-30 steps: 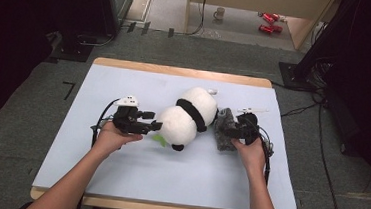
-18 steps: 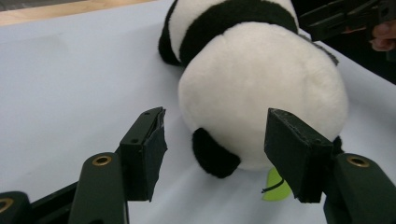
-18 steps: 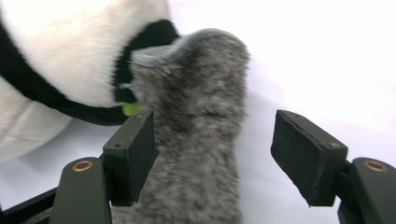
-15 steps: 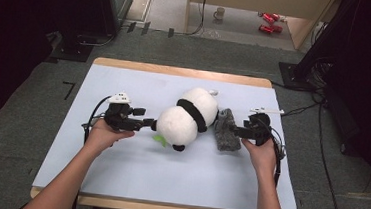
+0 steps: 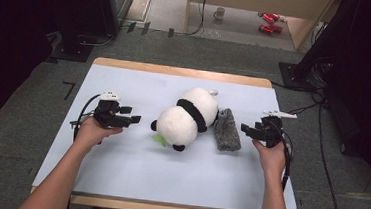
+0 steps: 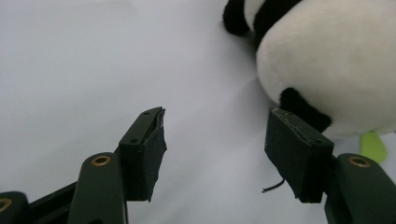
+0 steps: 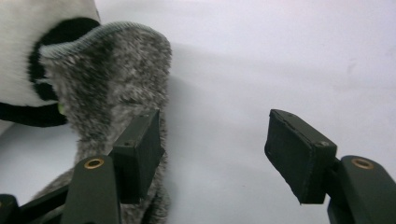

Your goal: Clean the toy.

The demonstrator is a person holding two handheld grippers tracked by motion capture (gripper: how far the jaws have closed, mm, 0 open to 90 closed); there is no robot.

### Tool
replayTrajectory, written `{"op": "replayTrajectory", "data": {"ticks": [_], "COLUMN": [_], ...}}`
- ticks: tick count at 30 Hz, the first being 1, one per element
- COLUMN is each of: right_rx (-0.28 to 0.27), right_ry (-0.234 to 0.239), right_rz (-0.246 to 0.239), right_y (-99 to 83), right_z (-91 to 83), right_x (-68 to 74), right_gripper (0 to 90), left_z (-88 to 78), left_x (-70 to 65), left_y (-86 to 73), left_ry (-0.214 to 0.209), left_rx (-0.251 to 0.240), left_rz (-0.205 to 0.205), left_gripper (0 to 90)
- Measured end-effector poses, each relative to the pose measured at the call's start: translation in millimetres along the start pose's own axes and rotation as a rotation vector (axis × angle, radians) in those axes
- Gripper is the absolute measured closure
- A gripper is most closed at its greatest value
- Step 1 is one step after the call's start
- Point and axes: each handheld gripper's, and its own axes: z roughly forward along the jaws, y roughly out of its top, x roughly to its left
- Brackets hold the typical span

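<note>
On the pale blue table, the plush panda lies mid-table, the grey fuzzy sock touching its right side. Both grippers flank the pair, probably set for a two-sided approach: the left gripper has its jaws apart and empty, and the right gripper (its jaws have just been closing a little) pinches nothing either.

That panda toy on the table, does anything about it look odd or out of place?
The panda lies tipped on its side rather than sitting, with a grey fuzzy sleeve beside its back. Nothing looks torn or spilled.
</note>
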Motion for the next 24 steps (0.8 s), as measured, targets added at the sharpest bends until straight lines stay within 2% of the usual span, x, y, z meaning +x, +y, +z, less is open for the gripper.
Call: {"op": "replayTrajectory", "data": {"ticks": [5,9,14,17,18,21,24], "right_rx": [0.002,0.025,0.051,0.075,0.075,0.093,0.083], "right_ry": [-0.007,-0.025,-0.034,-0.061,-0.08,-0.099,-0.102], "right_rz": [-0.009,0.014,0.013,0.022,0.019,0.02,-0.013], "right_y": [-3.6,-8.6,-13.4,-15.0,-15.7,-18.8,-21.2], "right_z": [5.2,11.9,21.0,25.1,26.4,30.4,31.9], "right_x": [-5.9,-12.3,-17.1,-18.6,-19.8,-21.9,-21.5], "right_gripper": [36.9,37.4,37.9,38.2,38.5,39.1,38.2], "left_z": [1.8,5.8,11.5,15.9,16.4,15.9,16.4], "left_x": [11.7,18.0,23.0,28.6,29.7,30.8,29.6], "left_y": [-8.2,-14.6,-20.8,-25.1,-26.0,-26.6,-27.4], "left_ry": [0.044,0.078,0.113,0.137,0.135,0.125,0.128], "left_rx": [0.024,0.058,0.08,0.125,0.122,0.114,0.114], "left_rz": [-0.009,0.023,0.015,-0.009,-0.013,-0.018,-0.001], "left_gripper": [38.4,39.4,39.8,39.7,39.6,39.5,38.2]}}
